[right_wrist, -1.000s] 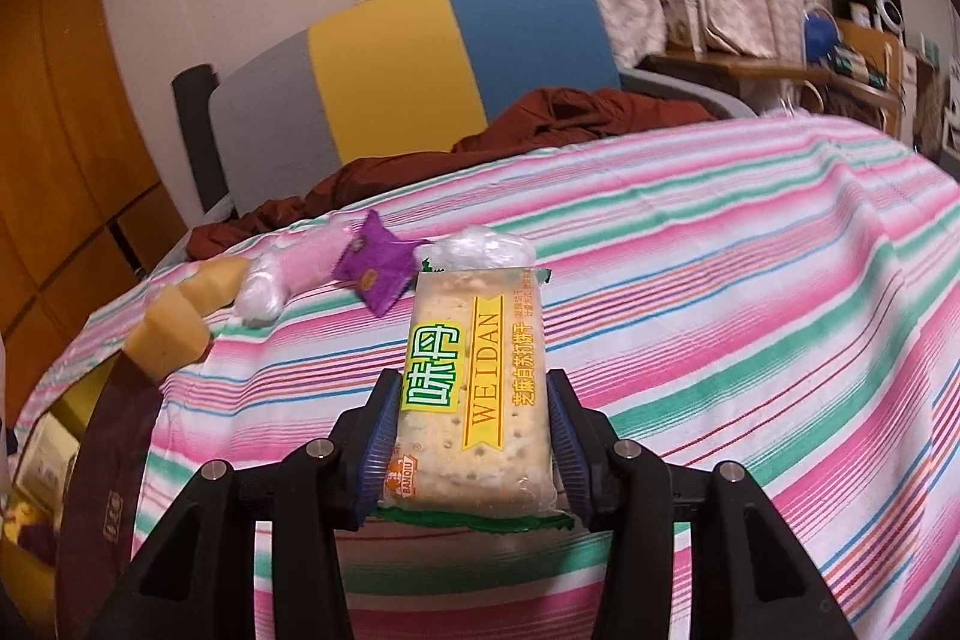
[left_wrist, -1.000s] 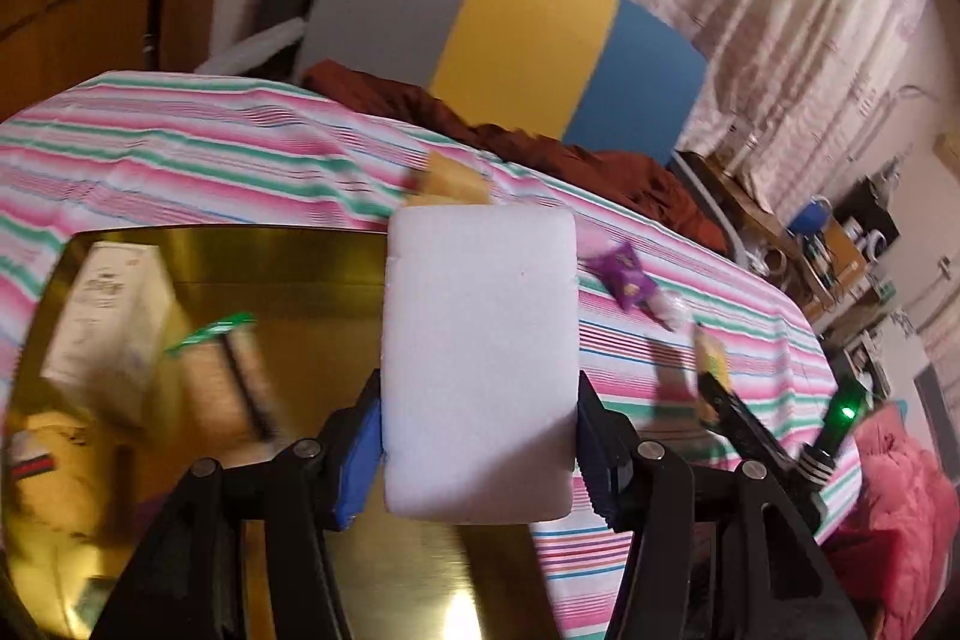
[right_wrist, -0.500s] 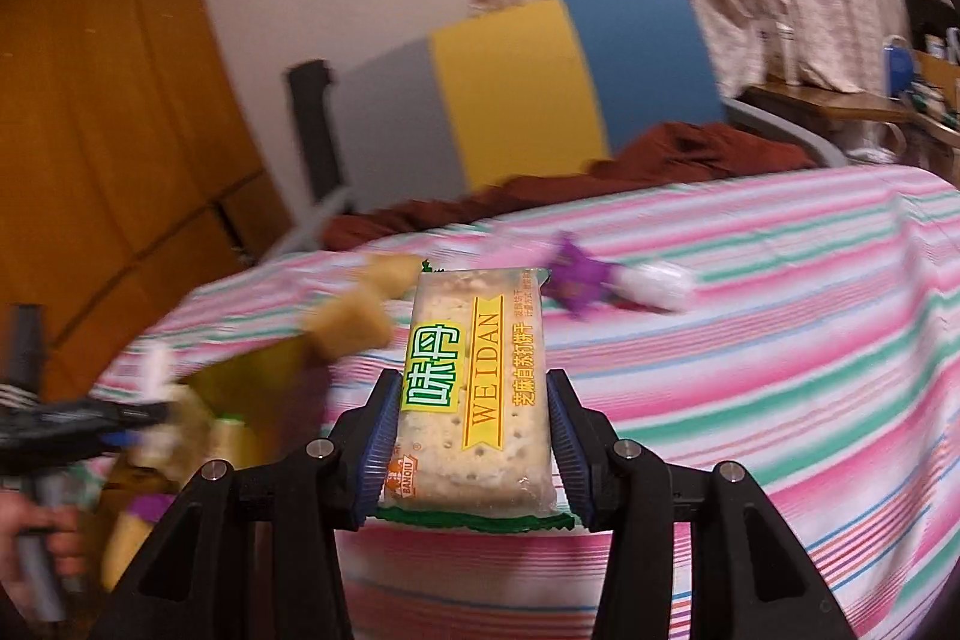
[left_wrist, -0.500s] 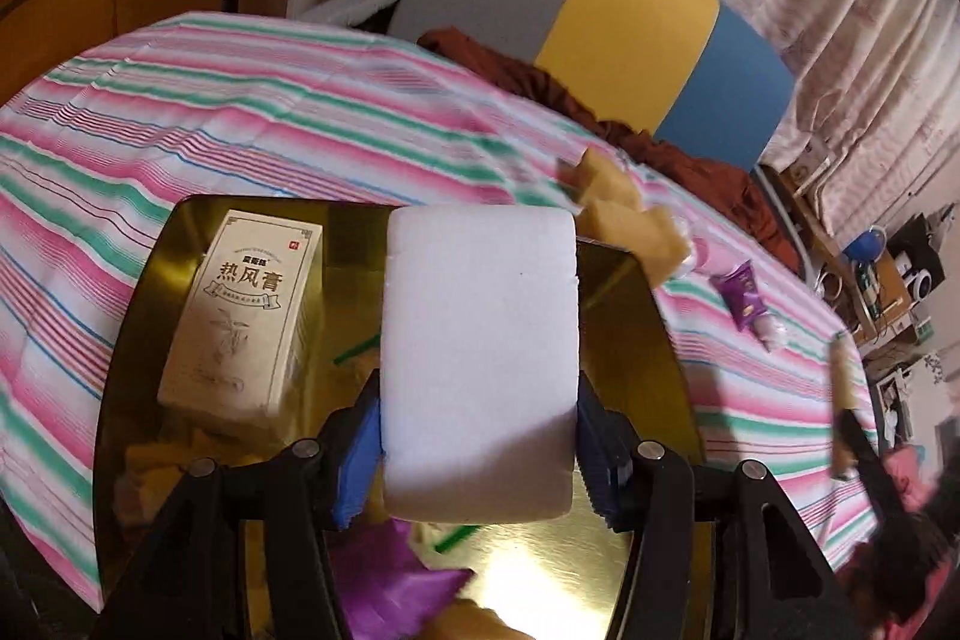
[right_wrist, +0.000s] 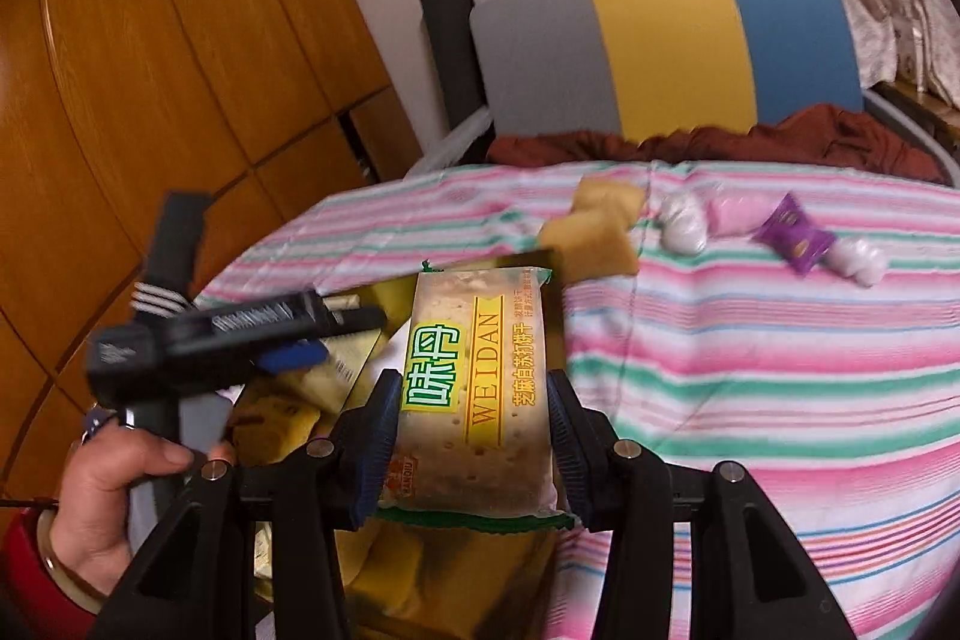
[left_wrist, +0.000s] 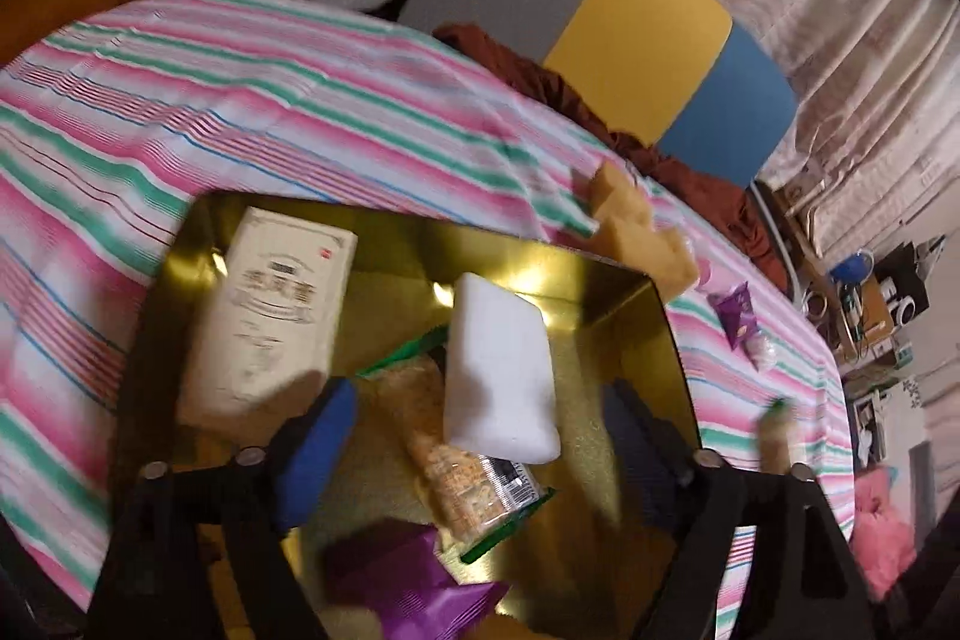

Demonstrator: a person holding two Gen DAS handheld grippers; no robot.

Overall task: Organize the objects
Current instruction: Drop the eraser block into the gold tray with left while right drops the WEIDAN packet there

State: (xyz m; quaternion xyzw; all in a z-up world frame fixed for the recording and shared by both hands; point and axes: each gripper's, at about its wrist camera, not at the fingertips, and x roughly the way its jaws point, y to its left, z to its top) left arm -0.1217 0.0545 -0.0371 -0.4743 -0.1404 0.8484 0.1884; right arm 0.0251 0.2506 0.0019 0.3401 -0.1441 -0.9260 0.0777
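Observation:
A gold tray (left_wrist: 624,280) lies on the striped tablecloth and holds a cream box (left_wrist: 273,322), a cracker packet (left_wrist: 456,460), a purple packet (left_wrist: 414,598) and a white sponge block (left_wrist: 498,376). My left gripper (left_wrist: 480,436) is open above the tray, the white block loose between its jaws and apart from both pads. My right gripper (right_wrist: 474,430) is shut on a WEIDAN cracker packet (right_wrist: 480,394) held over the tray's right edge (right_wrist: 528,259). The left gripper (right_wrist: 198,340) also shows in the right wrist view, over the tray.
Yellow sponge pieces (right_wrist: 594,232), a purple candy (right_wrist: 792,235), white wrapped sweets (right_wrist: 681,223) and a pink sweet (right_wrist: 741,214) lie on the cloth beyond the tray. A grey, yellow and blue chair (right_wrist: 666,46) with brown cloth stands behind the table. Wooden cabinets (right_wrist: 150,58) stand left.
My left gripper has opened and let go of the white block, which now drops into the tray. My right gripper has swung left with the cracker packet to the tray's edge.

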